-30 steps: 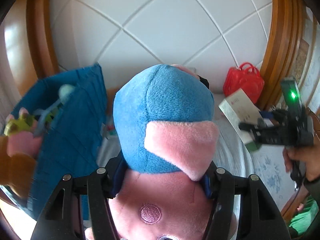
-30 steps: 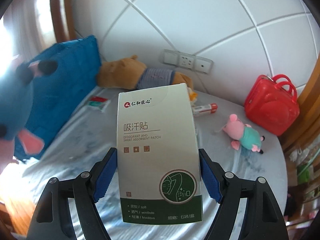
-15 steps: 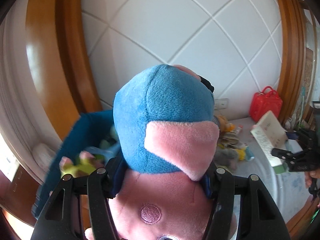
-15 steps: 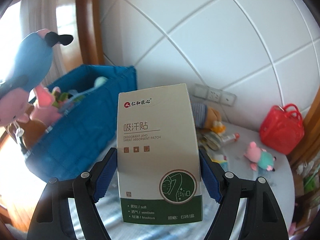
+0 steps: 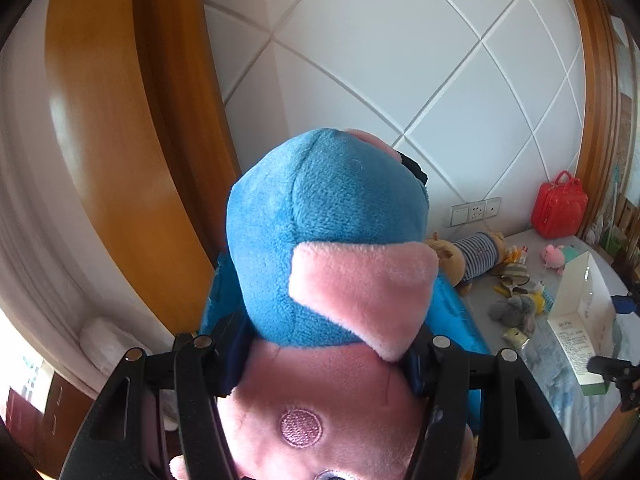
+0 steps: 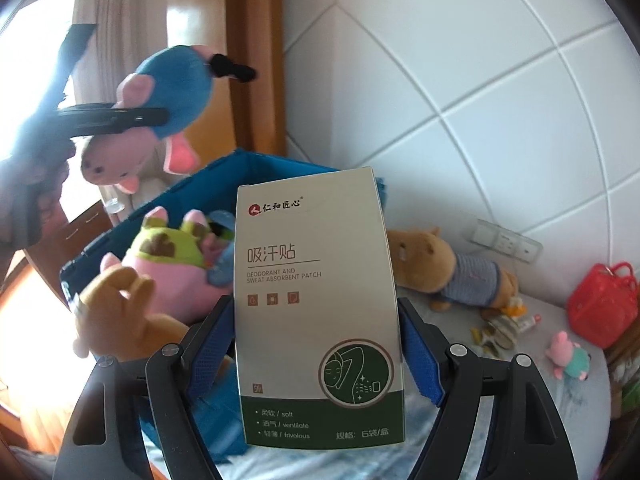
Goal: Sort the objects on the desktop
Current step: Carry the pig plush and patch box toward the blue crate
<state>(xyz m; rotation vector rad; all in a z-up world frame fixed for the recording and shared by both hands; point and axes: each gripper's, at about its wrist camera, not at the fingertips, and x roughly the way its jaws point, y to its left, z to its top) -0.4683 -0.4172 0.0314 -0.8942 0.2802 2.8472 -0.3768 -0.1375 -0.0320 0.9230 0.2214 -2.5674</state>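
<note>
Above the blue fabric bin (image 6: pixel 280 168) of soft toys, the left gripper (image 5: pixel 326 344) pinches a blue-and-pink plush (image 5: pixel 332 240) aloft, while beside it the right gripper (image 6: pixel 316 344) clamps an upright white-and-green patch box (image 6: pixel 316 304).

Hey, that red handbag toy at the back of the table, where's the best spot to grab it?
Grip the red handbag by its looped handles, coming from above: it appears to stand upright with the handles on top, and its wide body looks too broad to pinch easily.
</note>
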